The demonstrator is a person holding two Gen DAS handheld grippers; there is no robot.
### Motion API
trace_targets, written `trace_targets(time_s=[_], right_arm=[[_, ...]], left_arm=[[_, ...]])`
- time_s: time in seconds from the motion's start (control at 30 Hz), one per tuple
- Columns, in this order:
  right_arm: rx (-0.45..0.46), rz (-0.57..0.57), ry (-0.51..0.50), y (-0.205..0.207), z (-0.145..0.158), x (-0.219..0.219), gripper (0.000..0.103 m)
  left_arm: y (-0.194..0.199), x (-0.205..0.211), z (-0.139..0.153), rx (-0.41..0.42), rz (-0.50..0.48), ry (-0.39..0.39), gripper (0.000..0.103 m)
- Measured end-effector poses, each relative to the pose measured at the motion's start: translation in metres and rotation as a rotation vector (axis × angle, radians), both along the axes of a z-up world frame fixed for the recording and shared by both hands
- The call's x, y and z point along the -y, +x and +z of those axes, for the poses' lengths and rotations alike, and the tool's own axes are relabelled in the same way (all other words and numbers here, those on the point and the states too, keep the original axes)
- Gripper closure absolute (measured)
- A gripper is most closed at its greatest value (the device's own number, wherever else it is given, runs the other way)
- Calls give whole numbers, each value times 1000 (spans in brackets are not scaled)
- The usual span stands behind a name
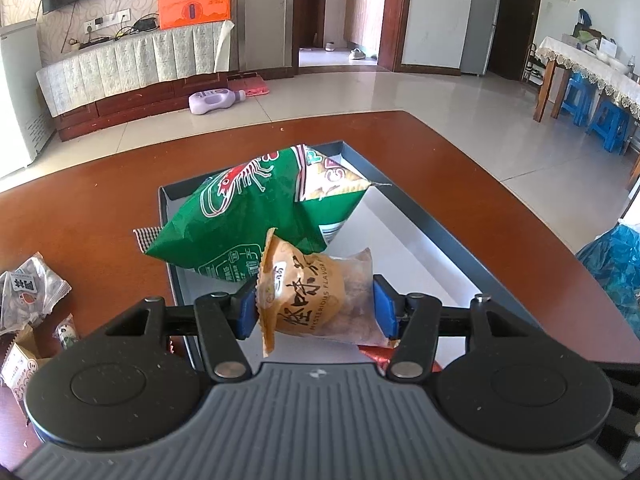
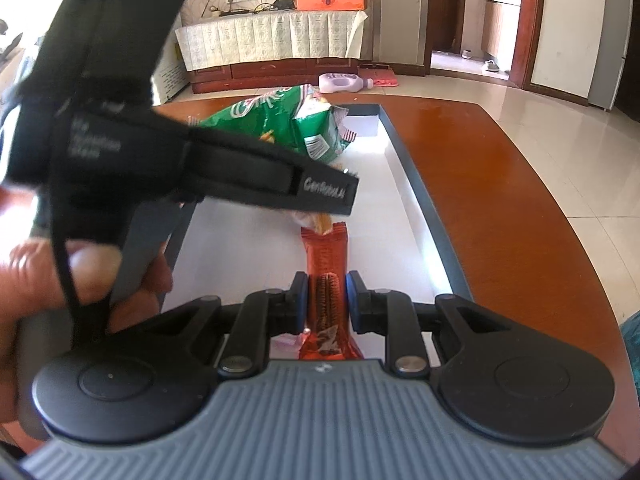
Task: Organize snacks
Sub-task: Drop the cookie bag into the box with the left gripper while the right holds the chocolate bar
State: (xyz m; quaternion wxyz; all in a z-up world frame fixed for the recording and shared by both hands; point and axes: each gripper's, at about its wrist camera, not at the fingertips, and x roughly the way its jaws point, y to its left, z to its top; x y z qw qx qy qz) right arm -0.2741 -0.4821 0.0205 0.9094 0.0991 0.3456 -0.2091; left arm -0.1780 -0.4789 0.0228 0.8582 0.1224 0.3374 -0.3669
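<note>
My left gripper (image 1: 314, 306) is shut on a small orange-and-clear snack packet (image 1: 316, 300) and holds it above the dark-rimmed white tray (image 1: 420, 216). A big green chip bag (image 1: 256, 216) lies at the tray's far left; it also shows in the right wrist view (image 2: 288, 124). My right gripper (image 2: 327, 300) is shut on a red snack bar (image 2: 326, 256) low over the tray (image 2: 404, 160). The left gripper's black body (image 2: 160, 152) and the hand holding it cross the right wrist view and hide the tray's left part.
Several loose snack packets (image 1: 28, 296) lie on the brown table (image 1: 100, 208) left of the tray. A checked wrapper edge (image 1: 144, 238) pokes out under the green bag. A blue bag (image 1: 616, 268) sits off the table's right edge.
</note>
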Motion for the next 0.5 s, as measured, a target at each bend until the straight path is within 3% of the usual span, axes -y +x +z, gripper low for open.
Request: trace_targets(time_s=[0.47, 0.5], right_arm=[[48, -8, 14, -11, 9, -5, 78], [59, -10, 17, -13, 12, -5, 74]], left_arm=[[-7, -10, 13, 20, -1, -24, 21], [-8, -12, 14, 23, -3, -25, 20]])
